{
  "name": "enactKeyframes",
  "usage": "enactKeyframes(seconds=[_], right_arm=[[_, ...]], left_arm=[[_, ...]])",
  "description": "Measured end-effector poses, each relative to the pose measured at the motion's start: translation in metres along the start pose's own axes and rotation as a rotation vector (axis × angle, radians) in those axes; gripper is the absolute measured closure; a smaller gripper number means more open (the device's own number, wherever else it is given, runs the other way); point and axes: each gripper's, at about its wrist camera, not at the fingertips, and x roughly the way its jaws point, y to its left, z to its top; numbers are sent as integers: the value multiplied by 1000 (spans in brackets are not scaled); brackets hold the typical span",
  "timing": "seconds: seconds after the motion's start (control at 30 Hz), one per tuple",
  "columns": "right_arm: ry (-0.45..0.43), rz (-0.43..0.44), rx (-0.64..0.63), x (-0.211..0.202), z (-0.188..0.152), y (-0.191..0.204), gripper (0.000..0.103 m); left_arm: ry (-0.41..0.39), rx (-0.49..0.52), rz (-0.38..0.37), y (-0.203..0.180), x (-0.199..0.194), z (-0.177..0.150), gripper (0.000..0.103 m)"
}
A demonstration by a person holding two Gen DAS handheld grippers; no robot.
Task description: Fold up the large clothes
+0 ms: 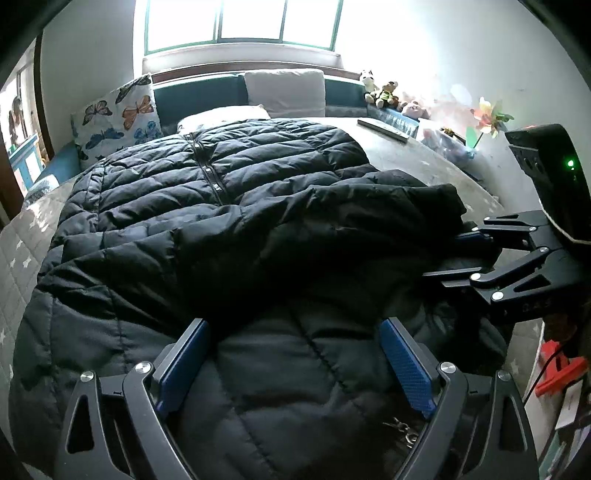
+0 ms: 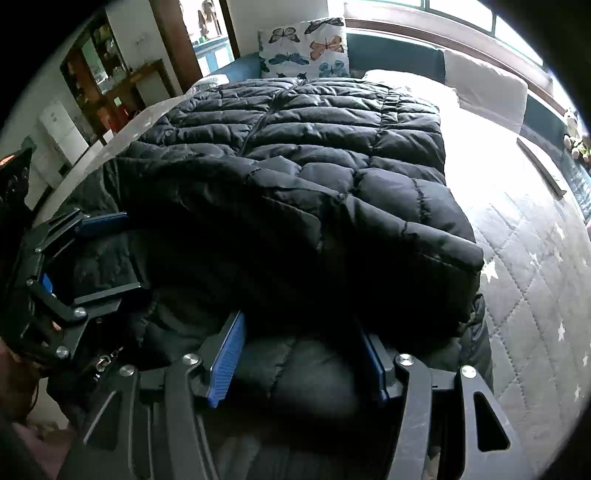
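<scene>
Currently the black puffer jacket lies spread on the bed, zipper side up, collar end toward the window. One part is folded across the body, its bulky end sitting near the right edge of the jacket in the left wrist view.

Left gripper: jaws wide, blue pads on either side of the jacket's near hem, nothing pinched between them. It also shows at the left edge of the right wrist view, jaws spread there too.

Right gripper: jaws wide, straddling the near edge of the jacket under the folded part. Fabric fills the gap, but the pads are not closed on it. From the left wrist view it comes in from the right. The upper finger tip touches the folded end of the jacket, the lower finger sits just below it.

A small metal clip or zipper pull lies on the fabric near the left gripper's right finger; can't tell which.

Bed cover is a grey quilt with white stars. At the head of the bed: butterfly pillow, white pillow. Soft toys line the ledge on the right, with a paper pinwheel beside them. A flat dark strip lies on the bed near the toys; can't tell what it is.
</scene>
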Motion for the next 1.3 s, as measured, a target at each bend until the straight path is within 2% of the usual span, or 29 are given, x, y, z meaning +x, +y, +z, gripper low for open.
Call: enactKeyframes(seconds=[0.33, 0.57, 0.7, 0.9, 1.3], right_arm=[[13, -10, 5, 2, 1, 0, 39], [26, -51, 18, 5, 2, 5, 39], [35, -74, 25, 6, 3, 7, 39], [58, -118, 55, 8, 6, 11, 39], [87, -187, 93, 12, 11, 18, 38]], left_arm=[[-18, -28, -11, -2, -12, -11, 5], [-19, -36, -18, -4, -16, -16, 5], [-17, -60, -46, -3, -24, -19, 5], [-11, -95, -74, -3, -46, -23, 5], [-79, -169, -36, 14, -94, -34, 5]])
